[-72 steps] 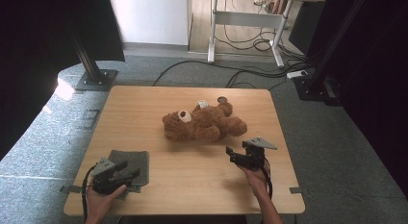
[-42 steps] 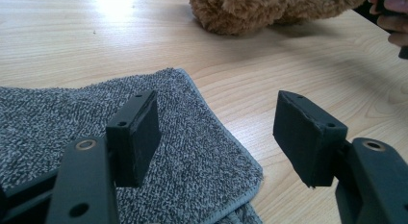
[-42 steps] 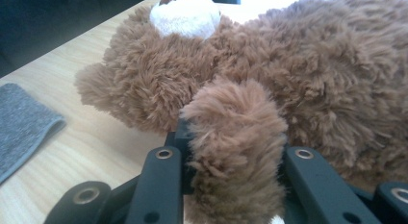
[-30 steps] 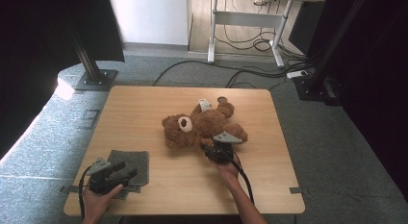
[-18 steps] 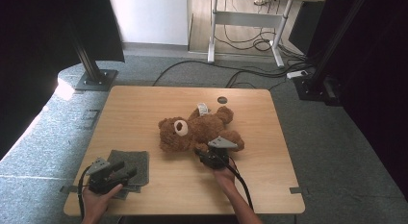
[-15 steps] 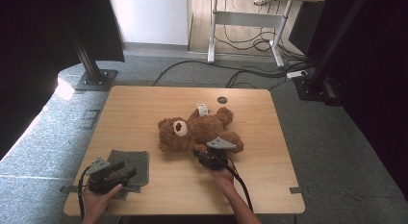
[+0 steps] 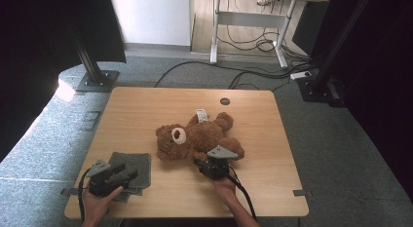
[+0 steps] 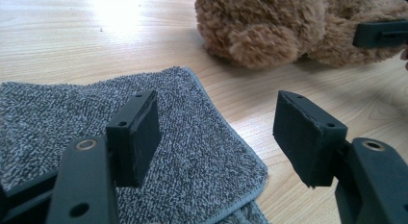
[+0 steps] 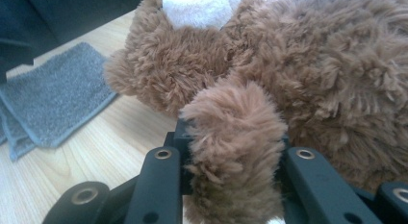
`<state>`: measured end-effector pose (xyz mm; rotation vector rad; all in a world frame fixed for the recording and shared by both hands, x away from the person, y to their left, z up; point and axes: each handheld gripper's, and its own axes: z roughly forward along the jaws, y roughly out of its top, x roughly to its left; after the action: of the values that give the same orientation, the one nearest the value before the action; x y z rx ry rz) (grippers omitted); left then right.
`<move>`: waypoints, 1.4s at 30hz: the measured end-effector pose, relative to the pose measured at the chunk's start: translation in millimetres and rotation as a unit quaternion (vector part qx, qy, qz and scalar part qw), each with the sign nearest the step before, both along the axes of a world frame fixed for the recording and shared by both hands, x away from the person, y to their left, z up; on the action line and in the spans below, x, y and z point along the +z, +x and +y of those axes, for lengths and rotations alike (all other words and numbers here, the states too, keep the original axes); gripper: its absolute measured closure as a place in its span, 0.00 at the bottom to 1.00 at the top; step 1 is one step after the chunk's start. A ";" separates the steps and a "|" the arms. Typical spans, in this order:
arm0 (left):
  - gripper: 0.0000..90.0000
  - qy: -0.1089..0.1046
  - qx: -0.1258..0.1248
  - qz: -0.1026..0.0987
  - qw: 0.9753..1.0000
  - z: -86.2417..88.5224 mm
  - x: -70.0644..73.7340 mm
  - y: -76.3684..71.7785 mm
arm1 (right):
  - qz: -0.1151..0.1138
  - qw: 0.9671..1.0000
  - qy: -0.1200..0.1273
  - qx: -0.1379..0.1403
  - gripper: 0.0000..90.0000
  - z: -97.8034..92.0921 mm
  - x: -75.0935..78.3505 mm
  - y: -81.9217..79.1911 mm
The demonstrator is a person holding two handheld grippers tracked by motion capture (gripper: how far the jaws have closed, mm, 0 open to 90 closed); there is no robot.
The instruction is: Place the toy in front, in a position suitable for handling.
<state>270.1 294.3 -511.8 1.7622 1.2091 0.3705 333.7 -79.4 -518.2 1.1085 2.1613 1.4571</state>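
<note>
On the light wooden table (image 7: 146, 105), the fluffy brown teddy bear (image 7: 197, 137) lies just ahead of the right gripper (image 9: 233, 185), whose jaws clamp its paw, while the left gripper (image 8: 216, 128), jaws wide apart and empty, hovers over the grey terry cloth (image 8: 183, 152).

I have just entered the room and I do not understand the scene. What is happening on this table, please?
A person works at a wooden table with a gripper in each hand. The right gripper has its jaws shut on a limb of the brown teddy bear, which lies near the middle of the table. The left gripper is open, with its jaws above the edge of a grey cloth lying flat beside the bear.
</note>
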 end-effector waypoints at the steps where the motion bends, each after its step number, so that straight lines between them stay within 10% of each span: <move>1: 0.36 0.000 0.000 0.000 1.000 -0.1 -0.1 0.1 | -0.002 1.000 -0.003 0.000 0.76 0.8 -0.1 -2.3; 14: 0.36 0.002 0.003 0.001 1.000 0.7 -1.0 0.6 | -0.001 0.999 0.001 0.036 0.74 10.7 -1.1 -15.7; 19: 0.36 0.000 0.005 0.001 1.000 2.1 -0.8 0.3 | 0.008 0.999 0.009 0.042 0.46 3.6 6.1 -12.0; 31: 0.36 0.001 0.006 0.001 1.000 1.6 -0.4 0.7 | -0.023 0.995 0.029 -0.091 0.31 -84.8 32.6 18.0; 38: 0.36 0.007 0.010 0.006 1.000 4.1 -1.5 2.3 | 0.030 0.995 0.040 -0.086 0.28 -94.3 17.3 40.1; 42: 0.35 0.012 0.020 0.013 1.000 8.3 -2.6 3.1 | 0.025 0.995 0.021 -0.091 0.50 -91.3 8.1 39.2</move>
<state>273.2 302.6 -514.4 1.7707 1.2639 0.3888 372.9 -170.7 -510.0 1.3315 2.0099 1.4120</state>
